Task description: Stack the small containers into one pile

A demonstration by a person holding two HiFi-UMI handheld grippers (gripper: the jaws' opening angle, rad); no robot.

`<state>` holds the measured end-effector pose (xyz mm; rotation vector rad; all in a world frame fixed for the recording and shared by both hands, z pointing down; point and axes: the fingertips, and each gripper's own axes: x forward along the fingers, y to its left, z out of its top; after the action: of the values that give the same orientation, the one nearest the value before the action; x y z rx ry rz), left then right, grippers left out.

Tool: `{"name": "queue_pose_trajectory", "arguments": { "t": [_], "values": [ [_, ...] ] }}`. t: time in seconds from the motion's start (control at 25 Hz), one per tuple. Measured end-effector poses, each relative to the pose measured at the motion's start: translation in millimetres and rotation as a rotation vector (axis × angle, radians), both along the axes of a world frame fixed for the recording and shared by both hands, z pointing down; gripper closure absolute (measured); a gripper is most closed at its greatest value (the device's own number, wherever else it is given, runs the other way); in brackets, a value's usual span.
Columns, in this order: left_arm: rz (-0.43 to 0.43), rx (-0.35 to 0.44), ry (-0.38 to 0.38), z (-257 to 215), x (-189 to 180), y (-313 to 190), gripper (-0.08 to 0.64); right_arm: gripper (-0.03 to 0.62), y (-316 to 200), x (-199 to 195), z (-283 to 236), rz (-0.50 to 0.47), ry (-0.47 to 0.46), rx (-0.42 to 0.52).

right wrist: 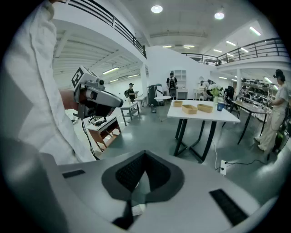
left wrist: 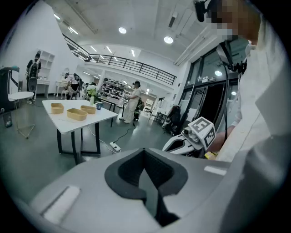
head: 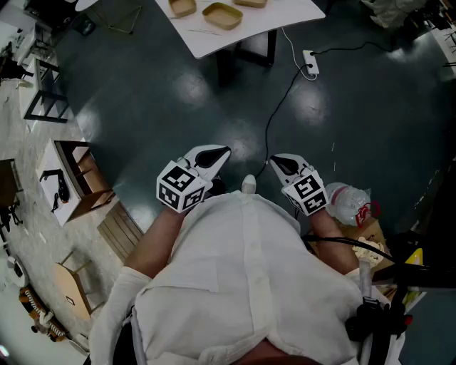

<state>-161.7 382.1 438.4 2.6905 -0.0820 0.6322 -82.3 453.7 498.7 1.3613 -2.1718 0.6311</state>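
Head view: we hold the left gripper and the right gripper close to the torso, tips pointing forward. The tan shallow oblong containers lie unstacked, side by side on a white rectangular table straight ahead, well apart from both grippers. The nearest one's long axis runs roughly left to right. The left gripper looks slightly nearer; we judge a walk-up must come first. Between us and the table is dark glossy floor, with a white power strip and black cable just right of the table.

Left gripper view: pads meet, nothing between them. Containers sit ahead-left on the table, three visible.

Right gripper view: jaws fully together, empty. Containers sit ahead-right. The room is a large lit hall with a railed mezzanine and distant people.
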Motion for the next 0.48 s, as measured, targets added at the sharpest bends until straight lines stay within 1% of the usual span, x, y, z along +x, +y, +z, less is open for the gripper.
{"name": "queue_pose_trajectory", "arguments": {
  "t": [0.12, 0.24, 0.36, 0.48],
  "values": [
    [-0.029, 0.017, 0.005, 4, 12, 6, 0.554, 0.589, 7, 19, 7, 0.004, 0.011, 0.013],
    [-0.051, 0.016, 0.004, 3, 18, 8, 0.554, 0.589, 11, 30, 10, 0.006, 0.008, 0.015],
    [-0.062, 0.016, -0.001, 2, 24, -4, 0.554, 0.589, 0, 40, 11, 0.009, 0.006, 0.019],
    [-0.051, 0.013, -0.002, 5, 33, -19, 0.552, 0.589, -19, 52, 15, 0.025, -0.003, 0.011]
  ]
}}
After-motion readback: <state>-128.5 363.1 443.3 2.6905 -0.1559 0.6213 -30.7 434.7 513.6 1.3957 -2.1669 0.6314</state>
